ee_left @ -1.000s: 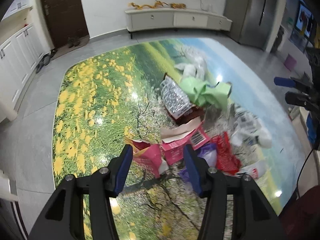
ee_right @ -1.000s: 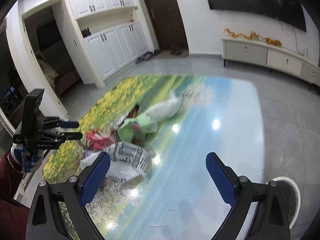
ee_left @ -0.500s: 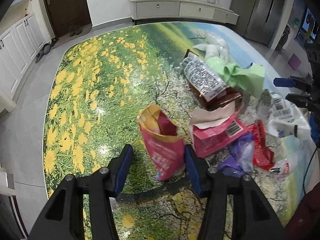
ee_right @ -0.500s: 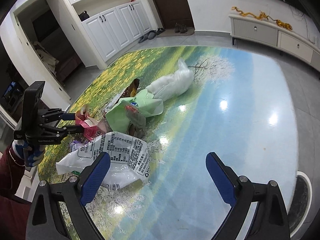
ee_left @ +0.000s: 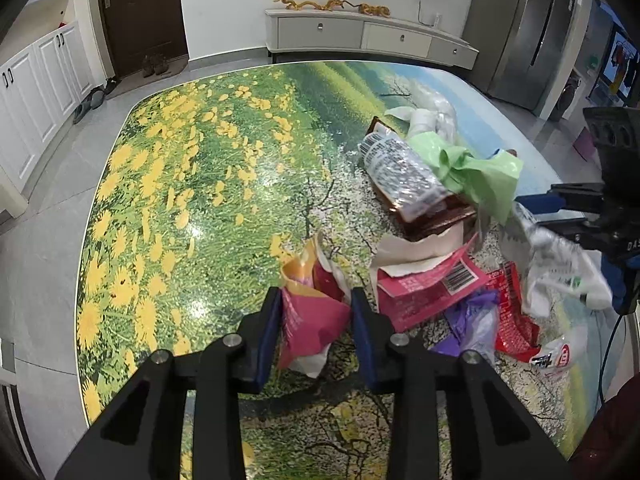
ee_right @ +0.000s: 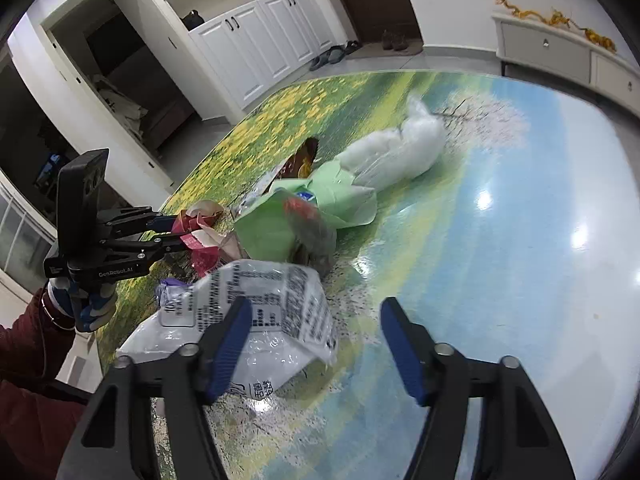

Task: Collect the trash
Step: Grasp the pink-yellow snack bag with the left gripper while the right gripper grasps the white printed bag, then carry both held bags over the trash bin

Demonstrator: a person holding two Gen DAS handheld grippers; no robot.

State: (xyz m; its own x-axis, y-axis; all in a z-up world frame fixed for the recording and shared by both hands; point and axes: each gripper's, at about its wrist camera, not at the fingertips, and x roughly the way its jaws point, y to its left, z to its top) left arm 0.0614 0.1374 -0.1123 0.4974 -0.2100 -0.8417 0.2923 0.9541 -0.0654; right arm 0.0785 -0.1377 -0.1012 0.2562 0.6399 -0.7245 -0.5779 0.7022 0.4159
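Now our left gripper [ee_left: 312,316] closes on the pink snack bag [ee_left: 310,312] beside the trash pile [ee_left: 432,208]; our right gripper [ee_right: 316,344] closes around the white printed bag [ee_right: 248,312], whose slippery film may slide free.

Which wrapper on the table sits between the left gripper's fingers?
The pink-and-yellow snack bag, alone between the closing left gripper; the other wrappers lie to its right.

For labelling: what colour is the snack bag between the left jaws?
Pink crinkled snack bag, orange inside its top; clearest in the left wrist view.
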